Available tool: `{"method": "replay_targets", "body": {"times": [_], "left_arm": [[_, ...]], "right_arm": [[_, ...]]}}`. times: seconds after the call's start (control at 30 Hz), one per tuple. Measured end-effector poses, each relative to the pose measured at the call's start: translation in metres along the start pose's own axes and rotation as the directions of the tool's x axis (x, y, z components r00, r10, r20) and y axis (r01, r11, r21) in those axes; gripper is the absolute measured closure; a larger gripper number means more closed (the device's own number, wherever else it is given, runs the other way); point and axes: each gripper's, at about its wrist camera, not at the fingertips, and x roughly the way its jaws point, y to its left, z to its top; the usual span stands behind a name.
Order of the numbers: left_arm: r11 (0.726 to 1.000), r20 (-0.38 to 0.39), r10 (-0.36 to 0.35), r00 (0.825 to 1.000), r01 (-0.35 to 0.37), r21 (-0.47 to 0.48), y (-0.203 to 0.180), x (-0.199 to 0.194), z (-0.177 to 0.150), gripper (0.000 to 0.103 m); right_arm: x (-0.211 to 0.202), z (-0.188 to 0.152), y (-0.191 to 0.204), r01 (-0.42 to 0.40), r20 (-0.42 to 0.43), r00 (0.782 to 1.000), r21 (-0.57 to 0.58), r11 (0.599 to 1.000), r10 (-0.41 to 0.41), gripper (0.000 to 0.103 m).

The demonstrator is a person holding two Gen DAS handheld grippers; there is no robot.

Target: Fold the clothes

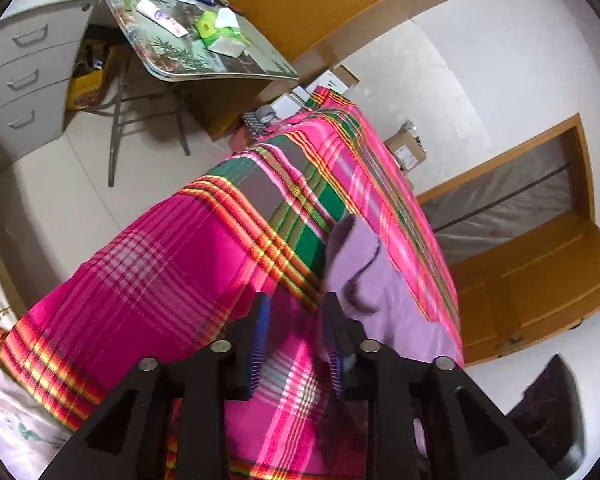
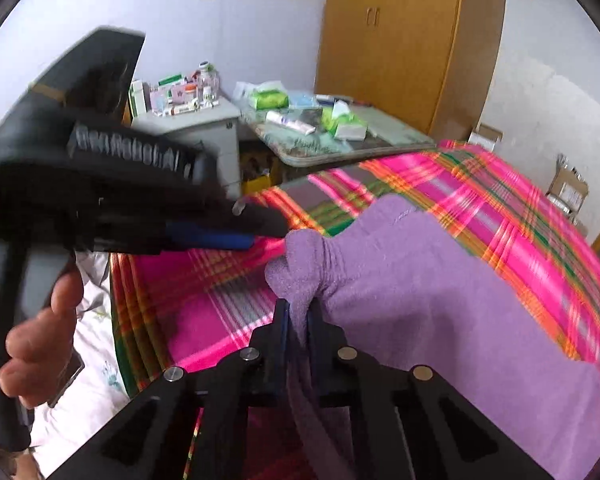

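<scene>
A purple garment [image 2: 440,288] lies on a pink plaid sheet [image 2: 512,216] on the bed. My right gripper [image 2: 299,310] is shut on a bunched edge of the garment and holds it up. My left gripper [image 1: 296,312] is open with nothing between its blue pads; the purple garment [image 1: 364,272] hangs just to the right of its right finger. In the right wrist view the left gripper [image 2: 256,236] comes in from the left, its tips close to the bunched cloth, held by a hand [image 2: 40,344].
A folding table [image 1: 204,60] with tissue packs and tubes stands beside the bed, next to a grey drawer cabinet [image 1: 24,72]. A wooden wardrobe [image 2: 404,40] stands behind. Cardboard boxes [image 1: 406,150] sit by the wall. White bedding [image 2: 96,364] lies at the sheet's edge.
</scene>
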Motion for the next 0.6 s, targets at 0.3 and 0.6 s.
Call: {"method": "replay_targets", "body": {"times": [0.3,0.6], "left_arm": [[0.991,-0.077,-0.135,0.988,0.134,-0.021,-0.008,0.012,0.015,0.051],[0.97,-0.239,-0.242,0.94,0.228,-0.085,-0.018,0.048,0.022,0.045]], "right_arm": [[-0.024,-0.003,-0.013,-0.041,0.123,0.992,0.076,0.996,0.032,0.094],[-0.03,-0.005,-0.018,-0.076,0.147,0.987,0.095,0.993,0.061,0.094]]}}
